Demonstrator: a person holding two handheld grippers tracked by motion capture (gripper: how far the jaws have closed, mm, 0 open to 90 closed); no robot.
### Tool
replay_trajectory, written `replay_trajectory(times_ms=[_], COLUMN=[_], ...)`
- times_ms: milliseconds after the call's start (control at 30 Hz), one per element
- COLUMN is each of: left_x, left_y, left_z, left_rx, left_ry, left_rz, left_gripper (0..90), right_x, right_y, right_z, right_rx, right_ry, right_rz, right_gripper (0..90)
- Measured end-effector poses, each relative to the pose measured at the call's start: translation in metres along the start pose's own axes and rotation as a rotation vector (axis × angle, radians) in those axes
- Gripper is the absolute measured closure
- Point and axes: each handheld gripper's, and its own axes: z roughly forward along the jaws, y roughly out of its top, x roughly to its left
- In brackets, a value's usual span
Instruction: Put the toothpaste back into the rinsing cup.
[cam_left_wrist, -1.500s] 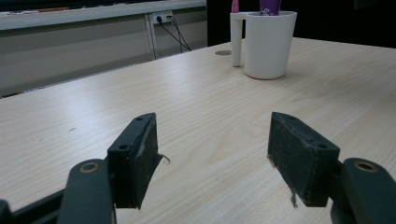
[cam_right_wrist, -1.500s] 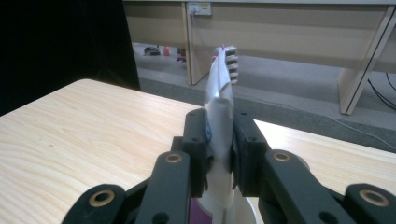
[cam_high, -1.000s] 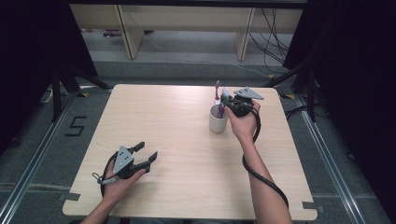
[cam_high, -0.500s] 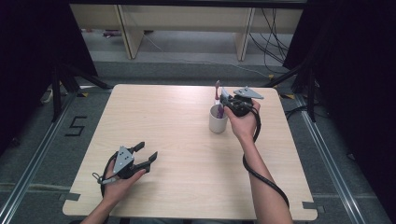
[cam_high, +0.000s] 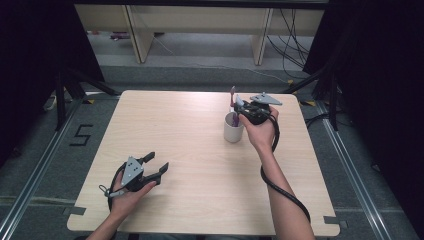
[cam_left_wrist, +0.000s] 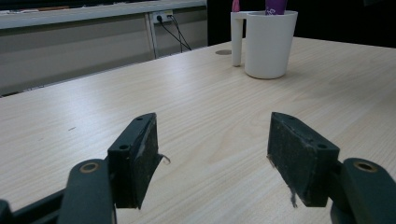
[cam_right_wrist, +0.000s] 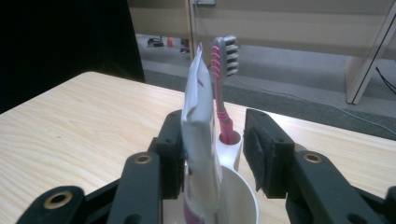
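Light wood table (cam_high: 200, 150), dark room, shelving behind. White cup (cam_high: 233, 129) stands on the far right part of the table, right gripper (cam_high: 239, 106) directly over its rim. A toothpaste tube (cam_right_wrist: 198, 140) stands upright in the cup between the jaws, leaning against one pad, the other clear; the jaws have just been opening. The tube is white with a purple base, its crimped end up. A pink toothbrush (cam_right_wrist: 223, 84) stands in the cup's handle slot, grey bristles up. Left gripper (cam_high: 156, 165) sits near left, jaws apart, nothing between.
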Motion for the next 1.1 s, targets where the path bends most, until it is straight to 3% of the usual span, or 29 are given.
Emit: replay_trajectory(times_ms=[400, 500, 600, 633, 700, 867, 933, 1033, 1100], left_x=[0.0, 0.0, 0.001, 0.001, 0.001, 0.001, 0.001, 0.001, 0.001], left_y=[0.0, 0.0, 0.0, 0.0, 0.0, 0.0, 0.0, 0.0, 0.0], left_z=[0.0, 0.0, 0.0, 0.0, 0.0, 0.0, 0.0, 0.0, 0.0], left_rx=[-0.001, -0.002, -0.003, -0.003, -0.003, -0.002, -0.004, -0.002, -0.001], left_ry=[-0.001, -0.002, -0.001, -0.001, -0.002, -0.001, -0.001, -0.002, -0.004], left_rz=[0.0, -0.001, 0.002, 0.001, 0.002, 0.0, 0.0, 0.0, -0.002], left_gripper=[33.4, 33.4, 33.3, 33.3, 33.4, 33.3, 33.3, 33.3, 33.3], right_x=[0.0, 0.002, 0.001, 0.004, 0.002, 0.0, 0.0, 0.001, -0.001], right_y=[-0.001, -0.001, -0.001, -0.002, -0.001, -0.002, -0.003, -0.005, -0.005], right_z=[-0.001, -0.003, -0.004, -0.006, -0.007, -0.013, -0.015, -0.019, -0.021], right_rx=[0.013, 0.022, 0.019, 0.03, 0.033, 0.043, 0.037, 0.05, 0.048], right_ry=[0.009, 0.012, 0.02, 0.02, 0.028, 0.02, 0.02, 0.029, 0.036], right_rz=[-0.01, 0.016, -0.009, 0.042, 0.013, 0.023, 0.006, 0.027, 0.003], right_gripper=[51.7, 50.3, 48.2, 47.1, 45.4, 42.5, 41.3, 39.6, 38.9])
